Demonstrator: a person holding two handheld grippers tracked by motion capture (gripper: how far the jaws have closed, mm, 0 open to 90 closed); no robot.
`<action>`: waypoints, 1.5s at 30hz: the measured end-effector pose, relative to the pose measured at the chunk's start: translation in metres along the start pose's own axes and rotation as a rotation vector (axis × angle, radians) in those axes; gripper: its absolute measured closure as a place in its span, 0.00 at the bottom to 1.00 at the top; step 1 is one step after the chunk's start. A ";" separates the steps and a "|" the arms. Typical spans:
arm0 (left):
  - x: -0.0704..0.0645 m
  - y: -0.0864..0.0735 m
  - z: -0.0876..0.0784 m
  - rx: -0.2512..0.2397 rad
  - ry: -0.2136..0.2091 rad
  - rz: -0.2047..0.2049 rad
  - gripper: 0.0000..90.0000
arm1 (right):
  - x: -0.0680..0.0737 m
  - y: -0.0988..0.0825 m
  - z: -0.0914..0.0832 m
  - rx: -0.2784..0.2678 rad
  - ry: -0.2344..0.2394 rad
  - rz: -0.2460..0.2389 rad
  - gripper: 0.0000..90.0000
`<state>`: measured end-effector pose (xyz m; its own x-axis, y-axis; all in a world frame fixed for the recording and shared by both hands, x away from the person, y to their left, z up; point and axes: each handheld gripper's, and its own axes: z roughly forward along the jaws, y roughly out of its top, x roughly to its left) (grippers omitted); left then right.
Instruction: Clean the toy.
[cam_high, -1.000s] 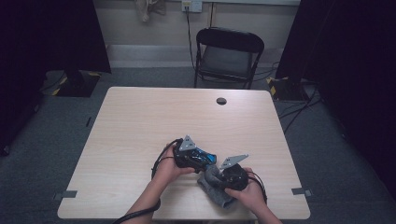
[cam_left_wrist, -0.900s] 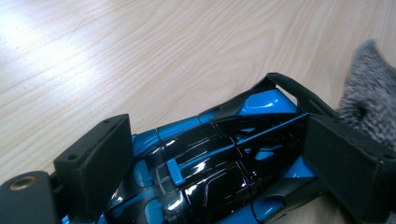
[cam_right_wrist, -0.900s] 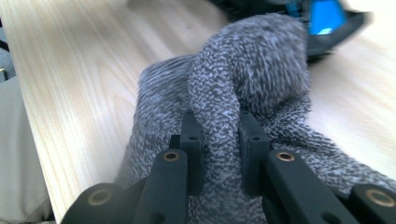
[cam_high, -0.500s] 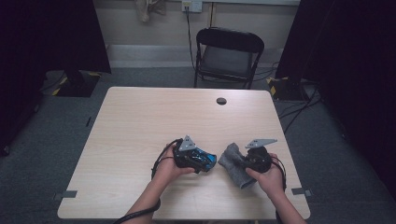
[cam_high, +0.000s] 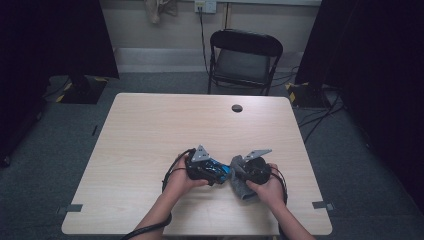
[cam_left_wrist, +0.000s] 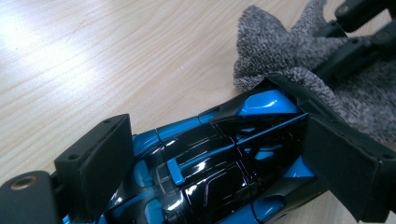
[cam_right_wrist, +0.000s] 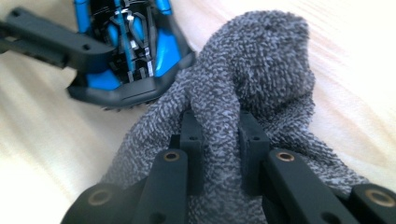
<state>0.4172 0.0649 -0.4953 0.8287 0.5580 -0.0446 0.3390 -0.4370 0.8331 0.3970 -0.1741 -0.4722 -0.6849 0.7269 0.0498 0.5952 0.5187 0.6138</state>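
Fingers of the right gripper are pinched shut on a fold of the grey cloth, bunching it into a soft pad that can be pushed about without slipping free. Those of the left gripper clamp the blue and black toy car across its flanks, one pad on each side, so the glossy body is steadied (the likely reason for a sideways grip rather than one over the roof). The cloth touches the car's end, just beyond the far pad, which suggests wiping or polishing is the work in hand. Both things sit low over the near part of the worktop, between the person's two hands, the cloth's loose tail trailing on the wood toward the near edge. A small dark disc lies well apart near the far edge, and a folding chair stands beyond.
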 end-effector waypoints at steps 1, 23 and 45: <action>0.000 0.000 0.000 0.001 -0.001 0.002 0.10 | 0.001 -0.001 -0.001 -0.001 0.006 -0.001 0.85; 0.000 0.000 0.000 0.004 0.001 -0.001 0.10 | 0.017 -0.016 -0.008 -0.008 0.105 -0.001 0.85; 0.001 0.001 -0.001 0.010 0.005 0.000 0.10 | 0.035 -0.018 -0.008 0.000 0.168 -0.034 0.85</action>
<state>0.4181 0.0655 -0.4944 0.8264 0.5615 -0.0417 0.3436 -0.4442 0.8274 0.3590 -0.1611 -0.4754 -0.7654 0.6233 0.1601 0.5703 0.5417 0.6175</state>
